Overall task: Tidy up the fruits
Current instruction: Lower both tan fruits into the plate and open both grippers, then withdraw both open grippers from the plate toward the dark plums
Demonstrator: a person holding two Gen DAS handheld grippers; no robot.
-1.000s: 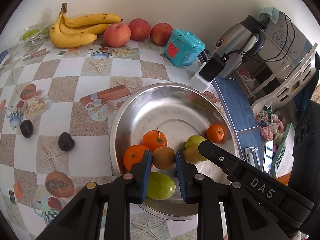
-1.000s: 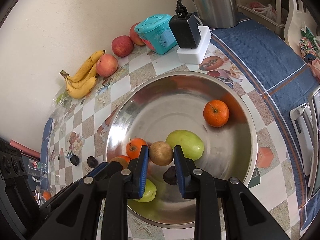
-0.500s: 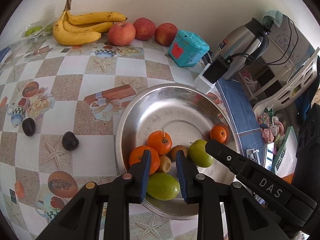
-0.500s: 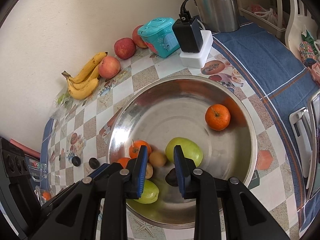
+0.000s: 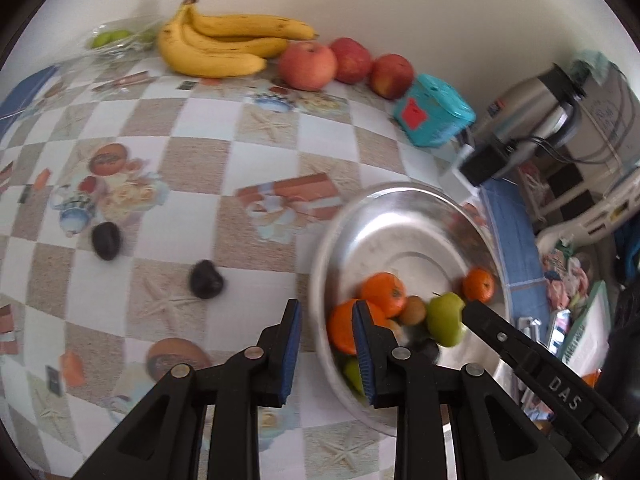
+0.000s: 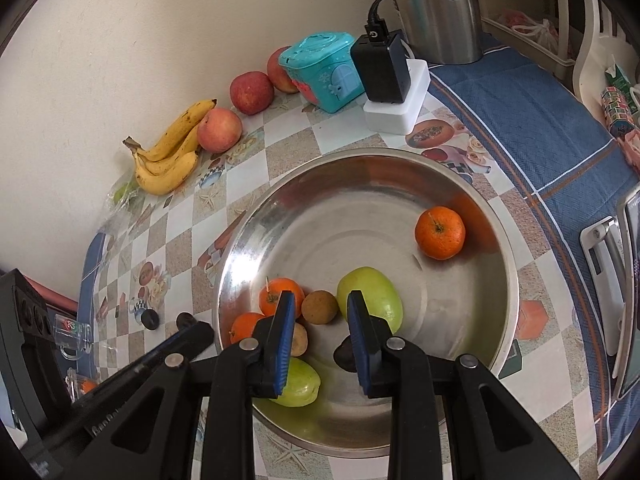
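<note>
Far left: two dark fruits (image 5: 106,241) lie loose on the table, well apart from the bowl. Prob. next to go in.
Back wall: bananas (image 5: 224,46) & red apples (image 5: 307,65) lined up along the wall, not sorted yet.
Left tongs (image 5: 325,344): spread wide, nothing in them. They hang over the bowl's left rim, pointing at bare table.
Bowl (image 6: 508,264): big shiny metal one. Holds oranges (image 6: 439,233), green fruits (image 6: 370,298), a brown fruit (image 6: 319,307). It's where fruit gets gathered, I think.
Right tongs (image 6: 321,340): spread apart too, holding nothing, low over the bowl's fruit.
Table (image 5: 208,164): checked cloth w/ starfish pics.
Right side: blue box (image 6: 324,70), charger (image 6: 382,68), metal kettle (image 6: 440,8), blue cloth.
</note>
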